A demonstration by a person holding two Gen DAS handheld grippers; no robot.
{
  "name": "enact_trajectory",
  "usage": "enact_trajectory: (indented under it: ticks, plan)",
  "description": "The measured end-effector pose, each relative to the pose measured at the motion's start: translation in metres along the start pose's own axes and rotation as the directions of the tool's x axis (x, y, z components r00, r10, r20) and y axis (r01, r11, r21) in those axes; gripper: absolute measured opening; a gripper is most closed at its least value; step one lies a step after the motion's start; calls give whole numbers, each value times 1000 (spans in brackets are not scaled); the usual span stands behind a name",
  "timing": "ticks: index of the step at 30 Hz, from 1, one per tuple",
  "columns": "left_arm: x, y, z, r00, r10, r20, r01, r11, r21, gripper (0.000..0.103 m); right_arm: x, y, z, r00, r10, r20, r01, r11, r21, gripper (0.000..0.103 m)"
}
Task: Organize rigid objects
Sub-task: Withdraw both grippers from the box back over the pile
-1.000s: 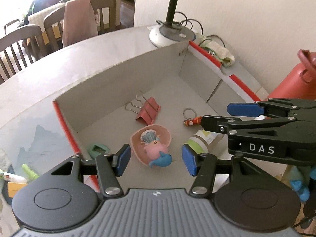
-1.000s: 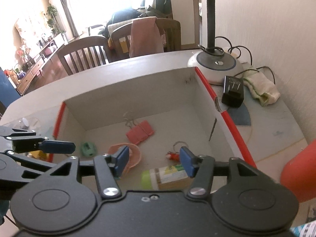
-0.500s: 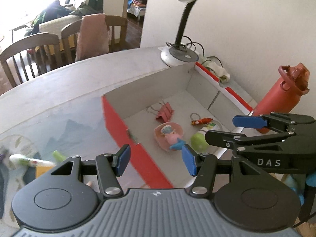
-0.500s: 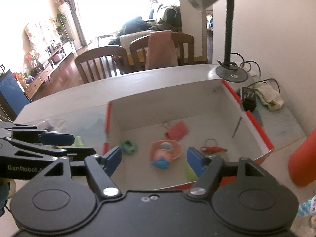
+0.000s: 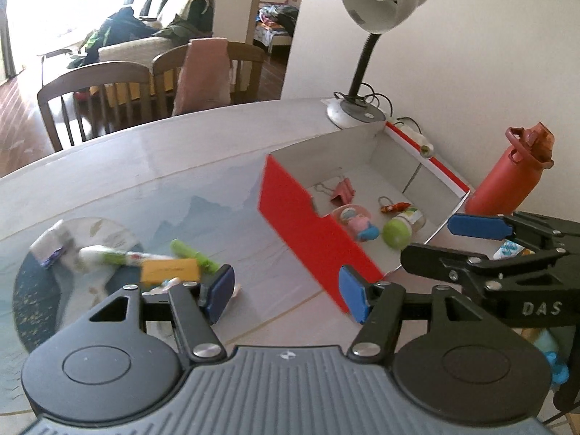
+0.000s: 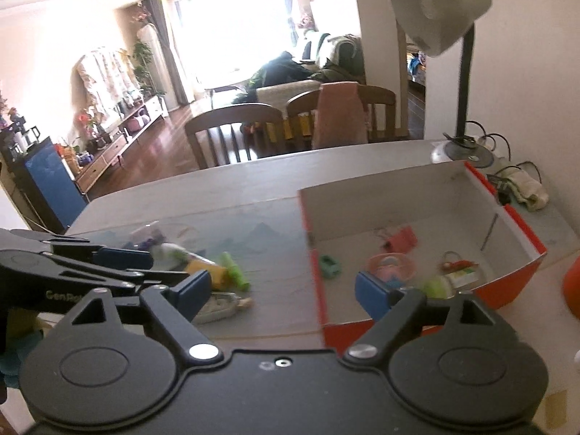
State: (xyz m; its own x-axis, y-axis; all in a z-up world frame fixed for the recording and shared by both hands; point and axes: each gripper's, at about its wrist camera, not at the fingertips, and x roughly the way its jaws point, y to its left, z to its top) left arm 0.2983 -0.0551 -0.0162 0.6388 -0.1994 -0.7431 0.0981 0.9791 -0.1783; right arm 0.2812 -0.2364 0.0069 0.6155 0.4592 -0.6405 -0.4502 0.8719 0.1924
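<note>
Left wrist view: both tools, left tool (image 5: pixel 286 291) and right tool (image 6: pixel 282 290), gape apart (empty) beside the red box (image 5: pixel 308 232).

I can't make out the blurred clutter (image 5: pixel 119 257) near the table's (image 5: pixel 145 166) left edge; box wall (image 5: pixel 311 239) hides the green piece.

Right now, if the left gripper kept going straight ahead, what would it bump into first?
Probably the bare table. The left gripper is open and empty, aimed between the loose pile and the red box. The box wall sits just right of that line, so it might clip it; depth is hard to judge.
</note>
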Motion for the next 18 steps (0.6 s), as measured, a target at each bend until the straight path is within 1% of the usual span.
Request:
enact_trajectory:
  ticks: [2, 4, 5, 11, 13, 16, 18]
  plan:
    - [-9, 8, -5, 1000, 4, 6, -4, 1000, -1, 63, -3, 12, -4, 1000, 11, 9, -11, 1000, -8, 88]
    - [-17, 17, -11, 1000, 12, 15, -12, 1000, -1, 72, -4, 23, -7, 1000, 17, 17, -17, 1000, -14, 90]
    - [-21, 21, -14, 1000, 15, 20, -15, 1000, -3, 73, -5, 29, -9, 1000, 22, 21, -21, 1000, -16, 91]
    - [-40, 45, -31, 999, 28, 33, -27, 1000, -7, 74, -7, 57, -23, 999, 39, 34, -39, 999, -18, 97]
    - [-46, 53, -37, 999, 33, 37, -33, 999, -12, 81, -8, 67, -28, 998, 47, 36, -46, 999, -27, 97]
    - [-53, 66, -44, 999, 31, 45, -29, 999, -30, 83, -7, 81, -34, 998, 50, 27, -49, 998, -43, 97]
    - [-57, 73, -48, 998, 43, 48, -42, 999, -33, 83, -6, 88, -36, 998, 54, 23, -52, 998, -47, 97]
